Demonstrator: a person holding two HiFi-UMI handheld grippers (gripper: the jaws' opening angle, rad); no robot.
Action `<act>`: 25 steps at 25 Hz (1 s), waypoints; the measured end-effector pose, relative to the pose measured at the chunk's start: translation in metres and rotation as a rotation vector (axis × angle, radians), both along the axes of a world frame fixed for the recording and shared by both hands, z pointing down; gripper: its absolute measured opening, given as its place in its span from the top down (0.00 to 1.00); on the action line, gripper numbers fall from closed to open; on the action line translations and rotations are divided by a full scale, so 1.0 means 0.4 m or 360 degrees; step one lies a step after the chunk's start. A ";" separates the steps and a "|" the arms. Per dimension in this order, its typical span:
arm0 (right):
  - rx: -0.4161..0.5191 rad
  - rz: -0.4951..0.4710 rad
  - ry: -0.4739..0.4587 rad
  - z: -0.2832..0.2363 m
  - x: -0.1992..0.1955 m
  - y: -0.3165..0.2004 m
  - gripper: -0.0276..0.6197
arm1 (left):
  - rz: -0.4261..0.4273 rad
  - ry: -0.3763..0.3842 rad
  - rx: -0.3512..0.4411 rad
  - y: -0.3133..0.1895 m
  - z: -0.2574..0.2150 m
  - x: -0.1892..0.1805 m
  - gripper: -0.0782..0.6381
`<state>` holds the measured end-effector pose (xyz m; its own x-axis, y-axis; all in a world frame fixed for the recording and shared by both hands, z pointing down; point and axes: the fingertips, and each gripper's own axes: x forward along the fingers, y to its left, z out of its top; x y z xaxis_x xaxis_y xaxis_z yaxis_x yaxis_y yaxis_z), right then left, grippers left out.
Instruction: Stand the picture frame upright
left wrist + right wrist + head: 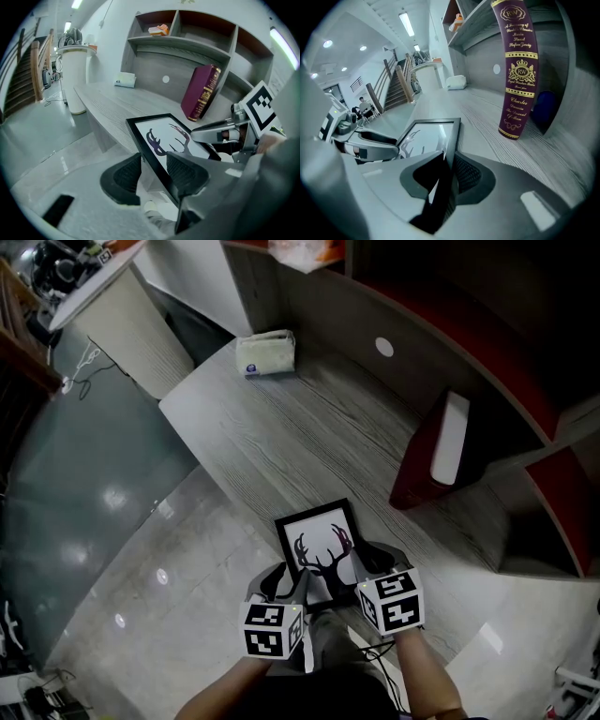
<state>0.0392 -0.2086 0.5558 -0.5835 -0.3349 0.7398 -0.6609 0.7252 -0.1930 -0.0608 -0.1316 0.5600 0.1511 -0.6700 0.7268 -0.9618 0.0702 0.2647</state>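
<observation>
at the desk point(281, 437) edge, the right tongs point(449, 166) clamp the picture frame point(319, 535).

We hold both grippers side by side, low in front of us, angled forward and down. Our left gripper's point(152, 164) jaws stand apart, straddling the picture frame's point(319, 531) left edge without pressing. Our right gripper's point(447, 164) jaws are clamped on its right edge.

Grey moulded bodies and black ribbed pads point(126, 176) make up the left gripper point(287, 582) and right gripper point(361, 568), each bearing a white cube point(273, 630) with black square markers, a thin black cable point(375, 652) beneath.
</observation>
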 end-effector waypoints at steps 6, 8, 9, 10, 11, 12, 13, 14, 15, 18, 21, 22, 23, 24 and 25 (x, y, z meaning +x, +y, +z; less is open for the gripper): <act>0.0034 0.0014 0.0019 0.001 -0.014 0.024 0.84 | -0.0011 0.0039 0.0008 0.028 0.006 -0.018 0.63; 0.0040 0.0020 0.0029 0.002 -0.015 0.033 0.84 | -0.0004 0.0061 0.0004 0.035 0.008 -0.019 0.63; 0.0042 0.0025 0.0032 0.001 -0.017 0.037 0.84 | -0.0003 0.0075 0.0005 0.038 0.009 -0.020 0.63; 0.0043 0.0031 0.0033 0.001 -0.018 0.040 0.84 | -0.0004 0.0091 0.0006 0.041 0.010 -0.022 0.63; 0.0044 0.0038 0.0031 0.001 -0.019 0.043 0.84 | -0.0005 0.0109 0.0008 0.043 0.011 -0.023 0.63; 0.0043 0.0047 0.0027 0.001 -0.019 0.046 0.84 | -0.0006 0.0128 0.0011 0.044 0.012 -0.023 0.63; 0.0041 0.0056 0.0023 0.001 -0.019 0.049 0.84 | -0.0006 0.0151 0.0013 0.045 0.013 -0.023 0.64; 0.0039 0.0066 0.0020 0.002 -0.018 0.052 0.84 | -0.0008 0.0180 0.0014 0.047 0.014 -0.021 0.66; 0.0039 0.0075 0.0020 0.002 -0.017 0.055 0.84 | -0.0011 0.0212 0.0013 0.048 0.014 -0.020 0.67; 0.0042 0.0095 0.0025 0.001 -0.015 0.060 0.84 | -0.0020 0.0296 0.0008 0.050 0.017 -0.020 0.68; 0.0039 0.0110 0.0024 0.001 -0.015 0.068 0.84 | -0.0019 0.0351 0.0009 0.055 0.020 -0.022 0.68; 0.0039 0.0116 0.0023 0.000 -0.014 0.071 0.84 | -0.0014 0.0365 0.0013 0.056 0.021 -0.022 0.68; 0.0040 0.0121 0.0022 0.000 -0.013 0.074 0.84 | -0.0007 0.0379 0.0018 0.058 0.021 -0.023 0.68; 0.0042 0.0125 0.0019 -0.001 -0.013 0.077 0.84 | -0.0001 0.0394 0.0022 0.059 0.021 -0.023 0.68; 0.0044 0.0128 0.0014 -0.001 -0.013 0.078 0.84 | 0.0004 0.0408 0.0025 0.059 0.022 -0.024 0.68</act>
